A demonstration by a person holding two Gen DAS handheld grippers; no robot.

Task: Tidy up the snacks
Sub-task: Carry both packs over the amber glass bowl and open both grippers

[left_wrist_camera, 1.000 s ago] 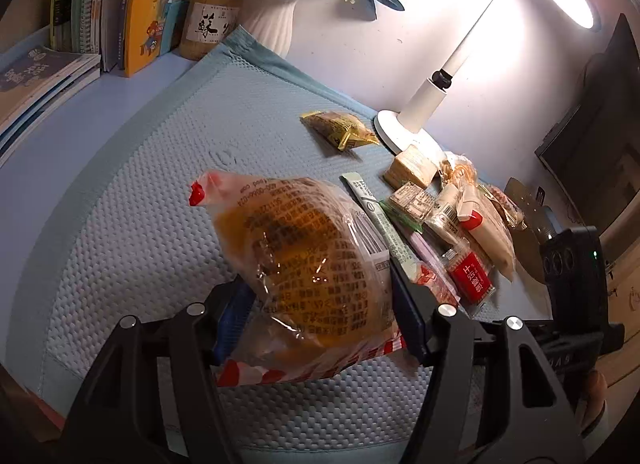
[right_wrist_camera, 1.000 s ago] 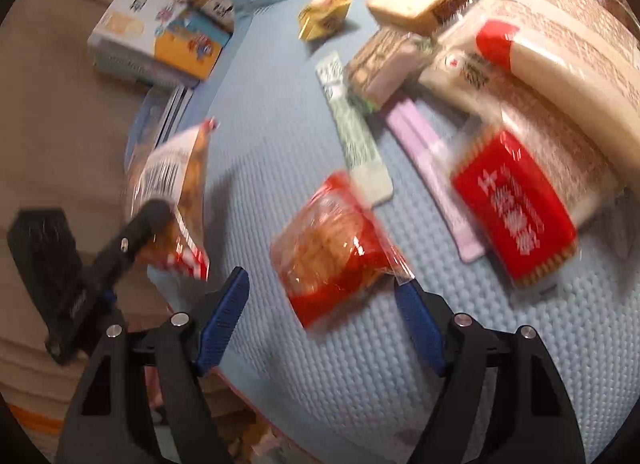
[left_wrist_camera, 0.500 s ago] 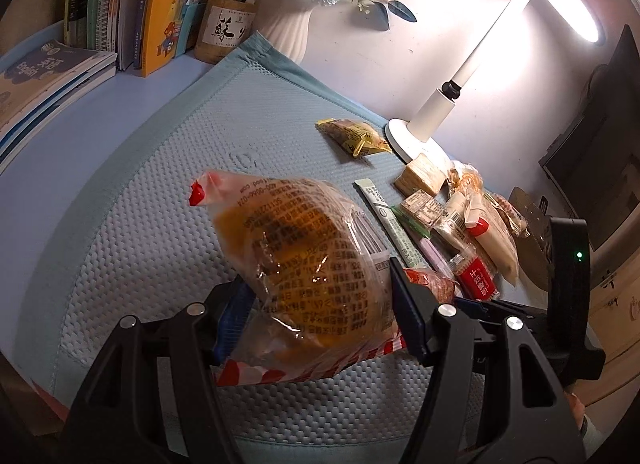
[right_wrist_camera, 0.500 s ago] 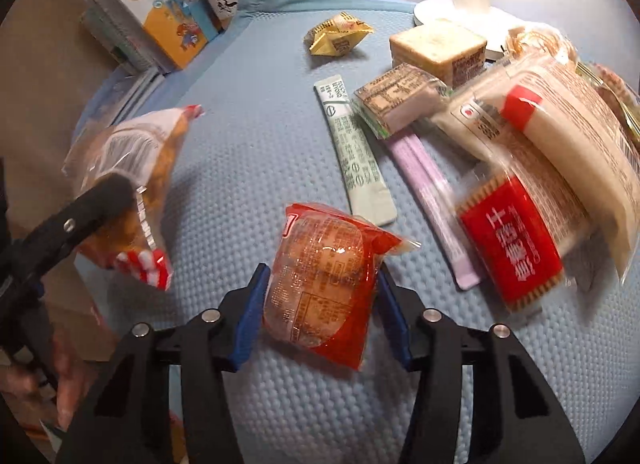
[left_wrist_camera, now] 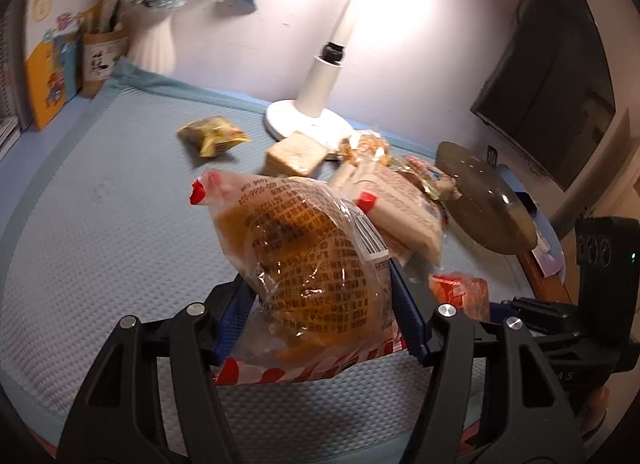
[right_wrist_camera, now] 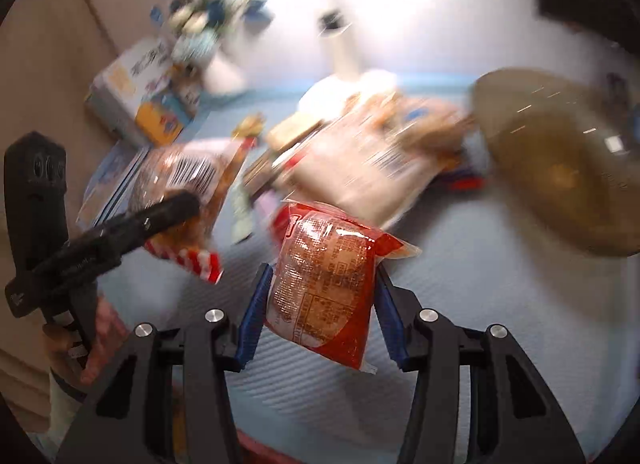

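At 12 o'clock of the right gripper, its jaws are now clamping and lifting the red plastic-wrapped cake packet toward the brown translucent bowl. Left gripper is gripping the clear-wrapped round golden pastry.

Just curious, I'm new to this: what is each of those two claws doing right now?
Left gripper: closed on the clear-wrapped orange pastry.
Right gripper: closed on the red snack packet.

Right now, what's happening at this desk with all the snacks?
A person is sorting snacks with a handheld tool in each hand. The left tool is shut on a clear-wrapped round pastry, and the right tool is shut on a red-wrapped snack; both packets are off the blue mat. More wrapped snacks lie piled near the lamp base, beside a glass bowl. The right view is motion-blurred.
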